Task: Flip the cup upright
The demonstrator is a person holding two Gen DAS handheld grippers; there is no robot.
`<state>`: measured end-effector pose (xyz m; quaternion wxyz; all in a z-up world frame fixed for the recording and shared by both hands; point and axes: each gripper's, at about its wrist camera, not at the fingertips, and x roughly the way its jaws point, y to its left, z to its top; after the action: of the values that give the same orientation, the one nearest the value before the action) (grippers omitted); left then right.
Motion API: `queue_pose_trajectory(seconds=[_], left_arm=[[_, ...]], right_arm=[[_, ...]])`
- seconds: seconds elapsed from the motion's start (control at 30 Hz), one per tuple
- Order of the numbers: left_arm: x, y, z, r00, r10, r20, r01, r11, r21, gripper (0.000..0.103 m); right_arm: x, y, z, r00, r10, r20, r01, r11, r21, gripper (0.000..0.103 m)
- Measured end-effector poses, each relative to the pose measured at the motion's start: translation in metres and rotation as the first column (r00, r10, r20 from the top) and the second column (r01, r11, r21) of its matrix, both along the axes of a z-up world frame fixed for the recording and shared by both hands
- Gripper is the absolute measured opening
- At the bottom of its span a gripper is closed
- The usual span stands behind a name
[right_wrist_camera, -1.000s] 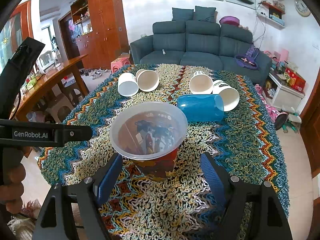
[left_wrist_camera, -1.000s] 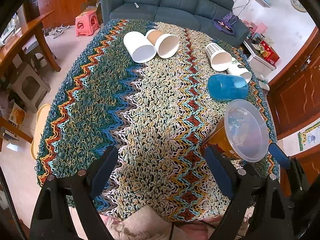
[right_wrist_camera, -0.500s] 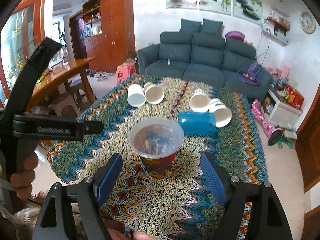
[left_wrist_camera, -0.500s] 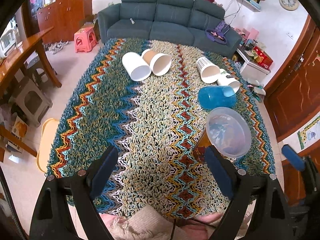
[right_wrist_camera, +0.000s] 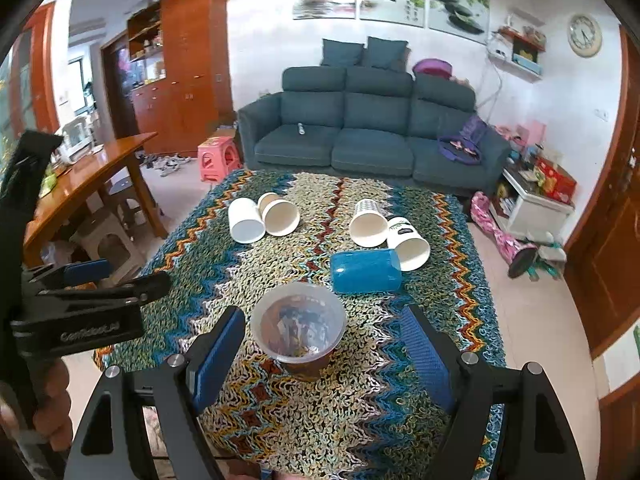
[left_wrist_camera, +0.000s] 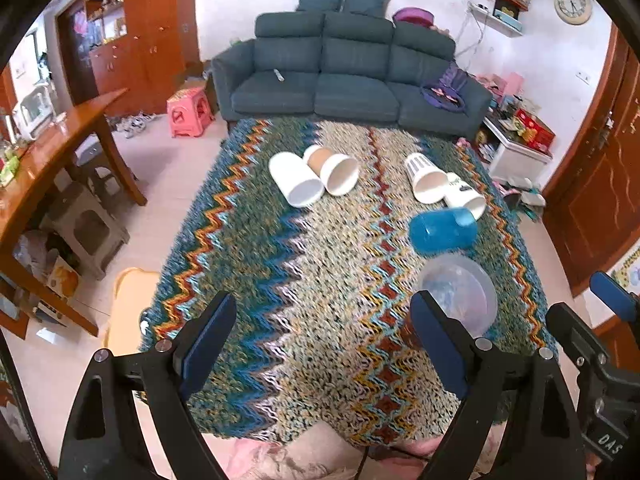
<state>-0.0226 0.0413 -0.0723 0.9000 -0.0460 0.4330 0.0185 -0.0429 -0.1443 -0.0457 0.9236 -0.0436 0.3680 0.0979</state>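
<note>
Living room, sofa (right_wrist_camera: 372,136) behind; we work over a tabletop under a shaggy zigzag-knit cloth (right_wrist_camera: 280,408), loopy and uneven, poor footing for light cups.

Task state, as we judge it: one cup stands upright, the clear-rimmed cup (right_wrist_camera: 298,326) near the front edge, mouth up, translucent plastic with a printed brown wall and dark contents or print showing through; we cannot tell which. Five are left lying on their sides: white paper cup (right_wrist_camera: 246,222) and kraft-lined cup (right_wrist_camera: 280,216) touching each other toward the far left; striped paper cup (right_wrist_camera: 366,222) and labelled white cup (right_wrist_camera: 408,242) toward the far right; blue plastic tumbler (right_wrist_camera: 366,271) just beyond the upright one, smooth, cylindrical, likely to roll.

Our right gripper (right_wrist_camera: 320,354) is spread wide, pads either side of the upright cup but apart from it, gripping nothing. Our left gripper (left_wrist_camera: 324,344) is equally wide and empty, above the front edge, with the upright cup (left_wrist_camera: 460,296) behind its right finger.

Blue tumbler looks the nearest next candidate.
</note>
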Motion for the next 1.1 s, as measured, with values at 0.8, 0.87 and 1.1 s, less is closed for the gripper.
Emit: queue_pose_trajectory(seconds=[0.8, 0.87, 1.1], left_arm=[[0.026, -0.008, 0.026, 1.0, 0.01, -0.002, -0.01, 0.999, 0.048, 0.091], [0.027, -0.009, 0.025, 1.0, 0.009, -0.005, -0.009, 0.999, 0.047, 0.091], [0.03, -0.008, 0.02, 1.0, 0.021, -0.015, -0.021, 0.999, 0.046, 0.091]], right_arm=[[0.032, -0.005, 0.034, 0.997, -0.073, -0.006, 0.073, 0.995, 0.064, 0.081], [0.034, -0.005, 0.034, 0.997, -0.078, -0.008, 0.078, 0.995, 0.065, 0.081], [0.038, -0.006, 0.031, 0.995, -0.093, -0.037, 0.095, 0.992, 0.077, 0.081]])
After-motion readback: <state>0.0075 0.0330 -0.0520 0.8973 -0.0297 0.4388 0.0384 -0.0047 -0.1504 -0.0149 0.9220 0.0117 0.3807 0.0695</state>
